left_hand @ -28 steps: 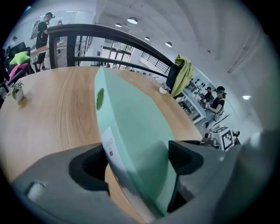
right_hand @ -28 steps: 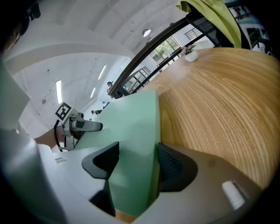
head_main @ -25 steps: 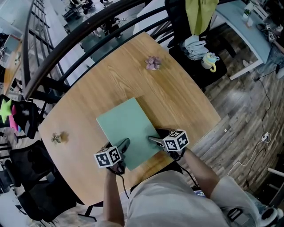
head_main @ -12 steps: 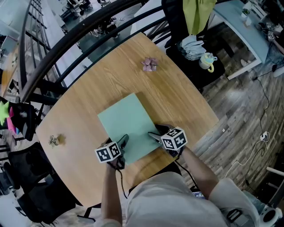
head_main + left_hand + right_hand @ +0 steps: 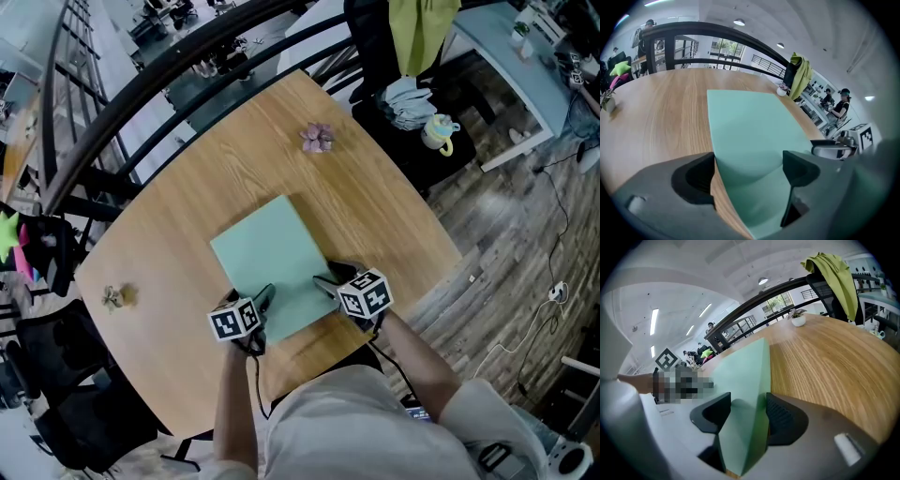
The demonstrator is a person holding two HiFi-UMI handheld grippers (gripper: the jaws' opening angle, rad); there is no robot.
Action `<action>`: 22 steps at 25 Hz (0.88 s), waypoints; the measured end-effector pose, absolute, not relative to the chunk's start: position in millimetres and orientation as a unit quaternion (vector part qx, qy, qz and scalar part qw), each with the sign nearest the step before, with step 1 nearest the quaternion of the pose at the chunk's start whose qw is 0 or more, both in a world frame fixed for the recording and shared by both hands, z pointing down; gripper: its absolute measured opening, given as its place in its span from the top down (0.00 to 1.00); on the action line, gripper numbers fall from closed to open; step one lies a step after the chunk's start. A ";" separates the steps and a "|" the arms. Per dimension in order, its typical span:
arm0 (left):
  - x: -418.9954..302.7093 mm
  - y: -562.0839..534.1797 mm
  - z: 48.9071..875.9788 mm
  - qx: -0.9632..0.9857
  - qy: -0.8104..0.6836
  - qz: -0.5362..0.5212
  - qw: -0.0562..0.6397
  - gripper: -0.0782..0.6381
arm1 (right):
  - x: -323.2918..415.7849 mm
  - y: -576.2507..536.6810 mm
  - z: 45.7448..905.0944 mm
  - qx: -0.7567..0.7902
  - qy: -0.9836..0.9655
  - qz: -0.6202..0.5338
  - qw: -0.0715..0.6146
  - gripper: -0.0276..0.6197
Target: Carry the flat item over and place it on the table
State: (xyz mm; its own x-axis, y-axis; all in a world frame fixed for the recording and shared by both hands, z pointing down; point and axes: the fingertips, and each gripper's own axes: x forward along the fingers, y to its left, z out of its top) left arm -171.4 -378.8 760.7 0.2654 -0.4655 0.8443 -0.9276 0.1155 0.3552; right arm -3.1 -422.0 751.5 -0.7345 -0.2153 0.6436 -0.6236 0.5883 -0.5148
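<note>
Here I am at the near edge of the tabletop (image 5: 375, 202), and the green board (image 5: 267, 253) is lying out across the middle of it, far corner aimed at the little pink plant (image 5: 317, 137), well short of it. My two grippers are on the board's near edge, one at each corner.

Left gripper (image 5: 749, 168): jaws standing wide. One jaw sits just off the board's left edge over bare wood, the other hangs above the green face. The corner runs between them, but I don't see the pads pinching it.

Right gripper (image 5: 746, 411): a much narrower gap, and these jaws have just been closing. The board's right edge runs straight up the middle, one pad against the top face, the other against the darker side edge. That looks like a real hold.

My read: this is the set-down, and nearly finished. The board looks flat on the wood, though I can't tell whether the corner in my right jaws is fully down.

So what's next? Settle that right corner onto the tabletop, then open the right jaws clear of both faces. After that, draw both grippers back toward me, low and straight, without catching the edge and dragging the board along.
</note>
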 end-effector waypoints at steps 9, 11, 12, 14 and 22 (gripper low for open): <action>-167.1 -399.0 761.4 0.628 -0.568 0.220 0.484 0.24 | 1.0 -440.9 751.9 0.269 -0.847 0.374 0.265 0.57; -166.8 -404.3 761.5 0.629 -0.570 0.220 0.481 0.24 | 1.5 -445.5 751.9 0.273 -0.847 0.371 0.266 0.57; -166.6 -407.4 761.5 0.630 -0.570 0.219 0.479 0.24 | 1.7 -447.9 751.9 0.275 -0.847 0.370 0.267 0.57; -166.2 -412.8 761.4 0.632 -0.572 0.219 0.475 0.24 | 2.2 -452.3 751.9 0.278 -0.847 0.366 0.267 0.57; -173.5 -401.0 752.6 0.618 -0.604 0.194 0.463 0.24 | 2.6 -457.0 747.0 0.275 -0.860 0.331 0.274 0.57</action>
State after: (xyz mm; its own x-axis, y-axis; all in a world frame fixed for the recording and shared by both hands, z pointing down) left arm -173.5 -401.0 752.6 0.1939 -0.5676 0.8001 -0.9273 0.1602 0.3384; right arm 2.6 -457.0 747.0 -0.6989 -0.2914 0.6531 -0.6540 0.6299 -0.4189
